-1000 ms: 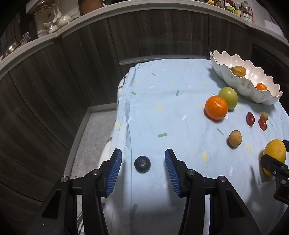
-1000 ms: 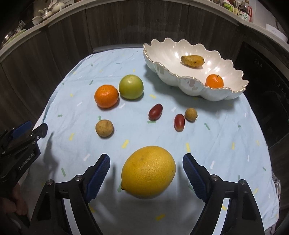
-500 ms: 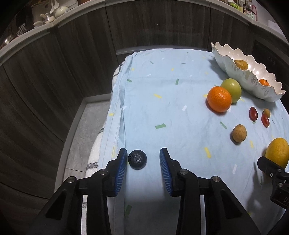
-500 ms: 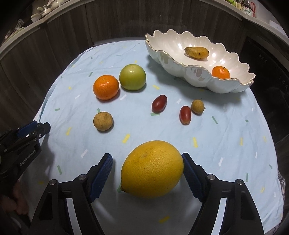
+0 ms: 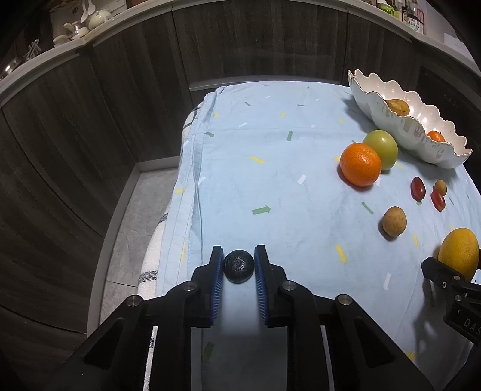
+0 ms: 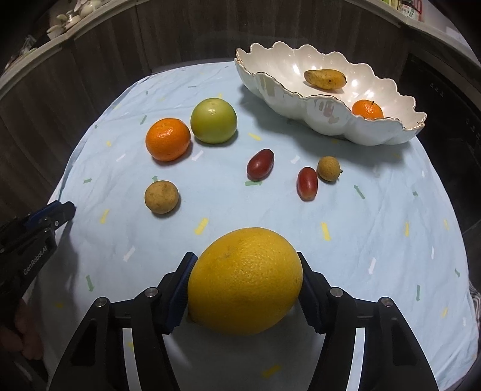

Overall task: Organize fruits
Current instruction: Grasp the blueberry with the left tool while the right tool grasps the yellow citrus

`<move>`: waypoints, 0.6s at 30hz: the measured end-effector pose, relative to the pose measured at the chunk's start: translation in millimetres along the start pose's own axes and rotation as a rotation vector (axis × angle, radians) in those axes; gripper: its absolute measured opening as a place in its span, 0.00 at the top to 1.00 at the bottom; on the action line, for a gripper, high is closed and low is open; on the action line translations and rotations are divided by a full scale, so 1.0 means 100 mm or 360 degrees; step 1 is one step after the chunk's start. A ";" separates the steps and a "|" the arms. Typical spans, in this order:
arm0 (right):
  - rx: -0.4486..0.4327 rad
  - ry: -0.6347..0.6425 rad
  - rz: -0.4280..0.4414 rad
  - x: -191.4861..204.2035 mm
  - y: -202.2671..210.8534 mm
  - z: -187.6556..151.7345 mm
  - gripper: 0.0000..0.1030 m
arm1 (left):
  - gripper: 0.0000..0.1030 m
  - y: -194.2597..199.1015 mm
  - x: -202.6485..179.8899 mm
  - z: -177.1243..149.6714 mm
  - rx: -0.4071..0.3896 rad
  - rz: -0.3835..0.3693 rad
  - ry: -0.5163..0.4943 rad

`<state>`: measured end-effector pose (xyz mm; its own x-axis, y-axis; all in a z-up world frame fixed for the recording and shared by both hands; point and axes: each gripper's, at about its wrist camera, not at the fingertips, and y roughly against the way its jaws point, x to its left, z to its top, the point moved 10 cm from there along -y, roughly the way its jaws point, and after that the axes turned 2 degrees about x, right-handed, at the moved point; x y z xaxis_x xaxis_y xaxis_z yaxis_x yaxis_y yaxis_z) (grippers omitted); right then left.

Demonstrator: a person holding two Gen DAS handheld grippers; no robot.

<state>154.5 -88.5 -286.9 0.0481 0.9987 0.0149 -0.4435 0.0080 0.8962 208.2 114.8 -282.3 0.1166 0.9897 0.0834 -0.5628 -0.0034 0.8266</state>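
Note:
My left gripper (image 5: 239, 266) is shut on a small dark round fruit (image 5: 239, 266) near the cloth's left edge. My right gripper (image 6: 245, 281) is shut on a large yellow citrus (image 6: 245, 281), which also shows in the left wrist view (image 5: 458, 252). A white scalloped bowl (image 6: 387, 132) at the far right holds a yellow-brown fruit (image 6: 324, 79) and a small tangerine (image 6: 367, 109). On the cloth lie an orange (image 6: 167, 139), a green apple (image 6: 213, 120), two red oval fruits (image 6: 260, 164) (image 6: 307, 183) and two small brown fruits (image 6: 161, 197) (image 6: 328, 168).
The table wears a light blue cloth (image 5: 270, 168) that falls off at its left edge (image 5: 180, 192). Dark wood cabinets (image 5: 90, 120) curve around the back. A shelf with white crockery (image 5: 81, 21) runs above at the left.
Both grippers have closed: the left one on the dark fruit, the right one on the yellow citrus. Both have also moved a little forward.

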 end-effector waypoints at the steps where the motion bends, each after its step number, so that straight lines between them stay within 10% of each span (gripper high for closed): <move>1: 0.0001 0.0000 0.0001 0.00 0.00 0.00 0.41 | 0.80 0.00 0.00 0.00 0.0000 0.0001 0.0000; 18: -0.0017 -0.0011 0.0062 -0.03 0.09 0.04 0.42 | 0.80 0.16 -0.06 0.05 -0.0029 0.0029 -0.0010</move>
<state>153.8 -91.4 -276.7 0.0371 0.9979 0.0528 -0.4547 -0.0302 0.8902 202.5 108.3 -266.3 0.1116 0.9885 0.1019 -0.5798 -0.0185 0.8145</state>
